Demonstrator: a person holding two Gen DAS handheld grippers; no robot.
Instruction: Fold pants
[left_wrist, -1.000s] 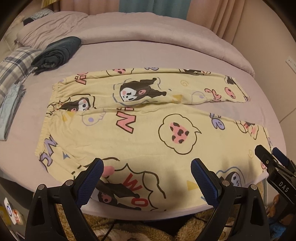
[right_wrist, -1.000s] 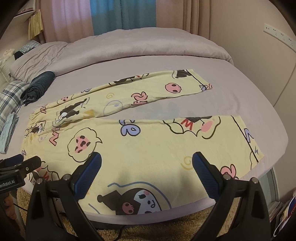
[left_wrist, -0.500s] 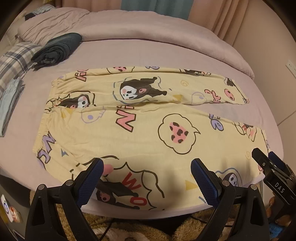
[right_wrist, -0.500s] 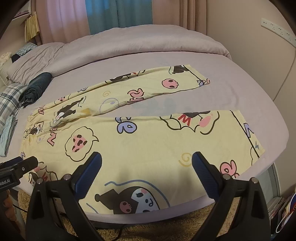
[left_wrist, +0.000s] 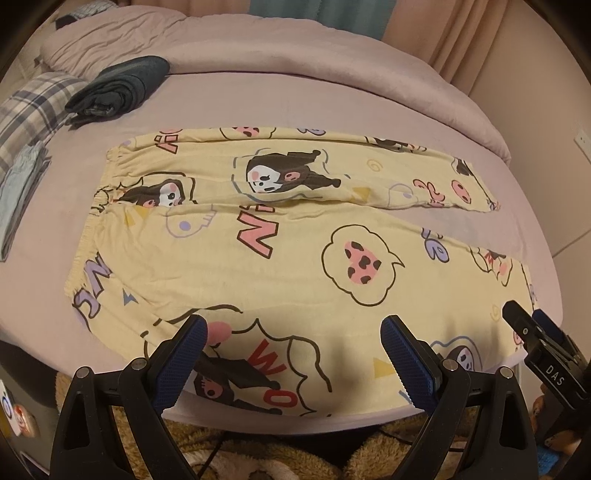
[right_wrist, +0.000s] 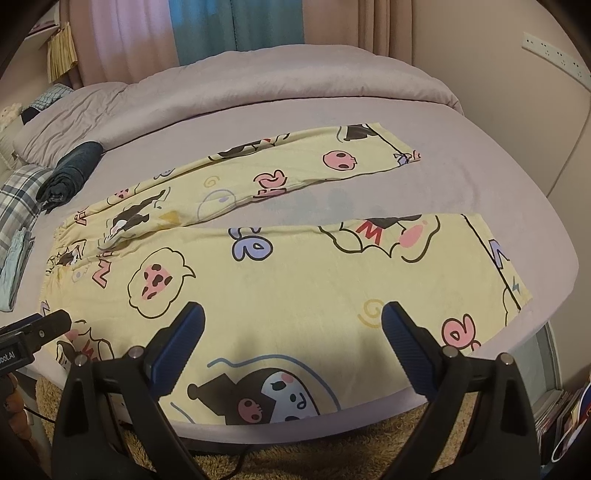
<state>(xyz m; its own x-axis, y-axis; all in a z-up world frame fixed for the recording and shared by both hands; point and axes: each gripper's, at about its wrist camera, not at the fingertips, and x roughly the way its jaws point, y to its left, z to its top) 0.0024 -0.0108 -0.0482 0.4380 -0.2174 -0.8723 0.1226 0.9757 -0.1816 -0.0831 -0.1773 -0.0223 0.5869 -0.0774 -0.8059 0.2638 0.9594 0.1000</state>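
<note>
Yellow cartoon-print pants (left_wrist: 280, 236) lie flat on the lilac bed, waistband at the left, both legs spread apart toward the right. Their near leg (right_wrist: 314, 280) hangs slightly over the bed's front edge. My left gripper (left_wrist: 293, 332) hovers open above the near thigh area, touching nothing. Over the near leg's middle, my right gripper (right_wrist: 293, 317) is open too, with nothing between its blue pads. Each gripper shows at the edge of the other's view: the right gripper (left_wrist: 532, 332) and the left gripper (right_wrist: 33, 332).
A rolled dark garment (left_wrist: 118, 90) and folded plaid cloth (left_wrist: 33, 107) lie at the bed's left. A bunched lilac duvet (right_wrist: 258, 85) fills the far side. Shaggy tan rug (left_wrist: 258, 450) lies below the bed edge. A wall (right_wrist: 517, 92) stands at the right.
Both grippers have edged slightly forward and higher over the pants, so the bed sits lower in the views. The pants lie as before and both jaws stay open.
</note>
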